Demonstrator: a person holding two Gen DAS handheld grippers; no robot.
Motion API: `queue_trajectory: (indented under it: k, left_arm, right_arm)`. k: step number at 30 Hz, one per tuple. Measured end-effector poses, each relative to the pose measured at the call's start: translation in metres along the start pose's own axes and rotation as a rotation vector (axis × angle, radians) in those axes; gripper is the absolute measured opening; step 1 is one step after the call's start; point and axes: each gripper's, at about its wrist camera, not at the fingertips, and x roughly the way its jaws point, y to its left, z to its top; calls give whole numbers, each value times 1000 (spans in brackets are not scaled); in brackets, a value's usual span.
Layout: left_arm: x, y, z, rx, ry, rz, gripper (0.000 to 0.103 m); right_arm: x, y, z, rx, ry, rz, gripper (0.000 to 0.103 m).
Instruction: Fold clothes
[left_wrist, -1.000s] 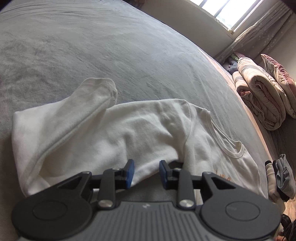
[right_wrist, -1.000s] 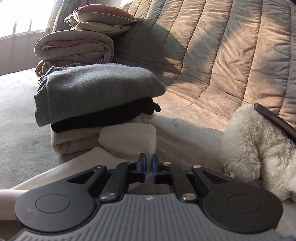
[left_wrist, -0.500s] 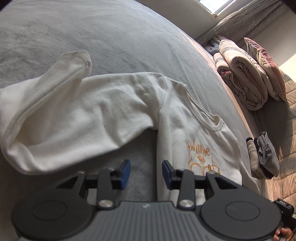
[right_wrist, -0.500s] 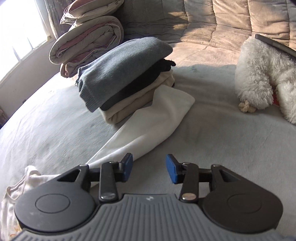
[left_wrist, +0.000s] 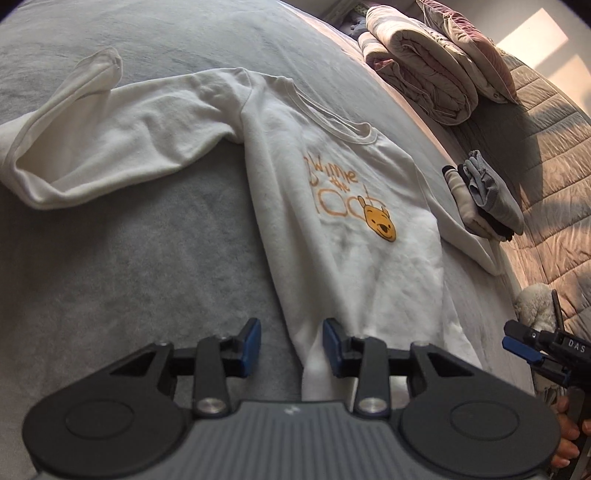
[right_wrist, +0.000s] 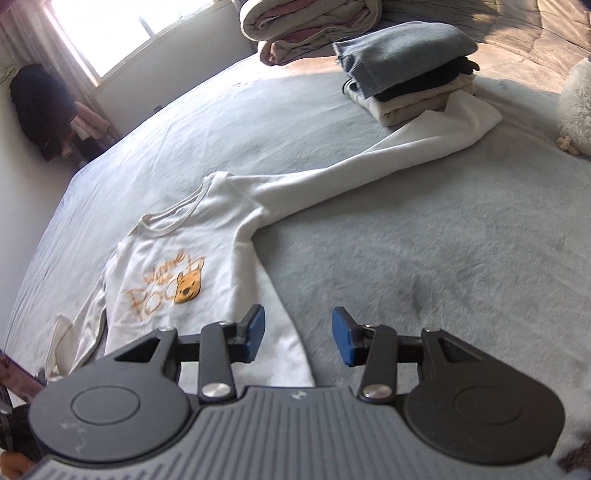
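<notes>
On the grey bed cover (left_wrist: 140, 266), seen from the left wrist camera, a white long-sleeved sweatshirt (left_wrist: 332, 229) lies spread face up, its orange lettering and yellow bear-face print (left_wrist: 380, 223) showing. One sleeve runs out to the left and doubles back, its cuff (left_wrist: 107, 64) lying near the top left. The left gripper (left_wrist: 291, 347) hangs over the lower side edge of the sweatshirt with its blue pads parted; the cloth's edge lies beneath the gap, and neither pad presses on it, so it grips nothing. Beyond the far sleeve sits a small stack of folded clothes (left_wrist: 484, 199), and further back a rolled quilt (left_wrist: 417, 70) with a pillow on it. At the right edge the right gripper (left_wrist: 528, 352) shows from the side, fingers of a hand (left_wrist: 569, 424) curled below it.

From the right wrist camera, the same sweatshirt (right_wrist: 207, 273) lies to the left, collar toward the window (right_wrist: 122, 33). Its other sleeve (right_wrist: 369, 162) stretches up to the right, and its end lies against the foot of the folded stack (right_wrist: 410, 74), where a grey knit tops a black and a cream piece. The right gripper (right_wrist: 297, 338) is released, pads spread wide over the sweatshirt's side edge and bare cover, nothing between them. A white fluffy toy (right_wrist: 576, 107) sits at the right margin.
</notes>
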Motion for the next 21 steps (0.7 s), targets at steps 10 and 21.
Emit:
queue_trajectory:
  k: [10,21]
  left_arm:
    - [-19,-18,-29,104,87,-209,36]
    - [22,-42,-35,44,110,-281,38]
  right_arm:
    - [-8,41,-67,-162,110,150,45]
    - [-7,90,-103,-366,75,228,53]
